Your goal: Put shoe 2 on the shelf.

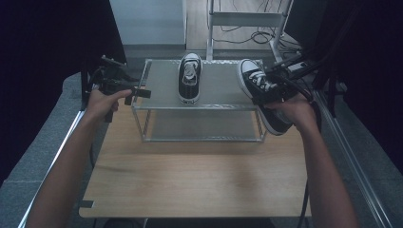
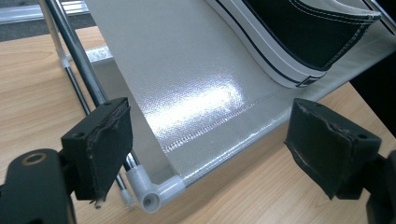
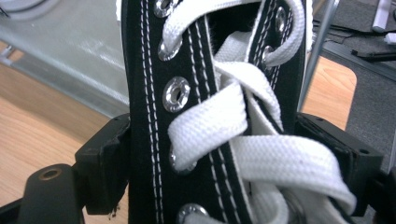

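**Desk:** What's on the rack?

**Me:** One black sneaker point(image 1: 189, 78) sits on the top shelf of the shoe rack point(image 1: 161, 107); the lower shelf holds nothing I can see.

**Desk:** And the other shoe?

**Me:** My right gripper point(image 1: 278, 90) is clamped across the laced upper of the second sneaker point(image 1: 259, 85), at the rack's right end, toe over the top shelf, heel hanging off the edge. Black canvas, white laces, metal eyelets, white striped sole. No readable writing.

**Desk:** Left side?

**Me:** My left gripper point(image 2: 205, 154) has its jaws apart, straddling the rack's front-left corner.
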A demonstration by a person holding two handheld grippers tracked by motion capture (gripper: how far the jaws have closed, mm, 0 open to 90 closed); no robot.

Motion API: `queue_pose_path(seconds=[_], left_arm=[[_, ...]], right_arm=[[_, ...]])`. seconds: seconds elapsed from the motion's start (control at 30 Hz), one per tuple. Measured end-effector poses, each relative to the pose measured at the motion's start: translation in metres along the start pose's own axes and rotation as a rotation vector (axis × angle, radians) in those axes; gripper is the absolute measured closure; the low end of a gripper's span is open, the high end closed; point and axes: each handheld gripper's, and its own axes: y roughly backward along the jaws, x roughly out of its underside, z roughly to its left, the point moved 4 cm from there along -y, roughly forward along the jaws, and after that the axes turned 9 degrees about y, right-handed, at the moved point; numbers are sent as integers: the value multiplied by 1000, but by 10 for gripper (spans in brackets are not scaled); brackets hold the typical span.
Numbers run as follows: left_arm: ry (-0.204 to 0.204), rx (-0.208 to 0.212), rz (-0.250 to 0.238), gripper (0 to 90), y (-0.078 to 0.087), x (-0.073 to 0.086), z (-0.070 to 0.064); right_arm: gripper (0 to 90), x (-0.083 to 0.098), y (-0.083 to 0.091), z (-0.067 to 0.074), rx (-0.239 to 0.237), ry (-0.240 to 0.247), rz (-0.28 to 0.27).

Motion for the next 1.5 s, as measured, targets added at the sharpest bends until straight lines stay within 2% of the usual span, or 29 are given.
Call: queue_pose_path(seconds=[0.33,0.43,0.7,0.93,1.3,1.5], left_arm=[[-6,2,-11,150,7,-1,-2],[-7,0,-13,150,9,-1,-2],[-3,-7,-14,150,9,1,1],[-8,-2,-10,150,7,2,1],[-10,-2,-10,150,8,3,4],[-13,1,-15,150,10,4,3]], right_arm=[[170,-46,-26,17,-18,18,21],[170,-57,-33,21,-30,14,24],[170,-90,-52,35,-17,-4,62],[170,-109,-70,37,5,-65,102],[169,-124,-83,35,17,-113,129],[169,-134,-95,35,51,-180,170]])
